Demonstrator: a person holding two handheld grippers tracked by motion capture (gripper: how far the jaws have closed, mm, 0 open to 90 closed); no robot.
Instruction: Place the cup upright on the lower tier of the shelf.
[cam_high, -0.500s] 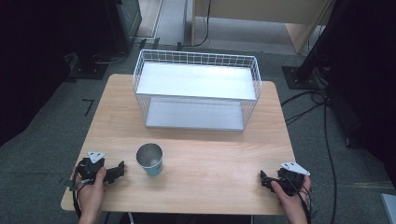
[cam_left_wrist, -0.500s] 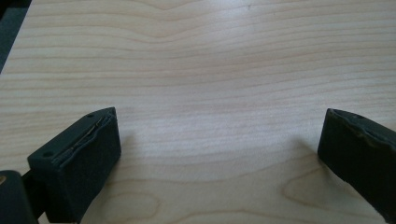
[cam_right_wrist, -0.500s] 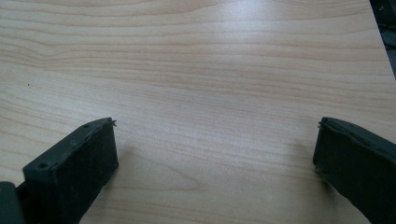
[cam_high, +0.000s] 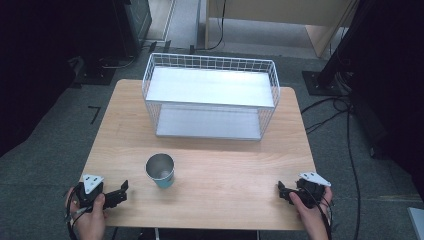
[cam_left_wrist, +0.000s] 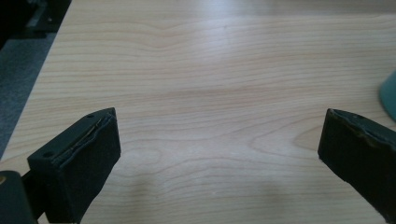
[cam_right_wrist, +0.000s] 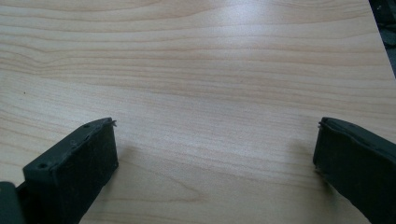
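Note:
A teal cup (cam_high: 160, 170) with a shiny metal inside stands upright on the wooden table (cam_high: 225, 165), left of the middle near the front. Behind it sits a white wire basket (cam_high: 210, 95) with a flat white shelf on top. My left gripper (cam_high: 121, 192) rests at the front left corner, a little left of the cup, jaws wide open over bare wood (cam_left_wrist: 219, 140). The cup's teal edge (cam_left_wrist: 388, 95) peeks in at the right of the left gripper view. My right gripper (cam_high: 281, 191) lies at the front right, open, with only tabletop (cam_right_wrist: 215, 135) between its jaws.
The table's edges are close to both hands. Dark stands and cables (cam_high: 345, 110) lie on the grey floor to the right and behind. The stretch of wood between cup and right gripper holds nothing.

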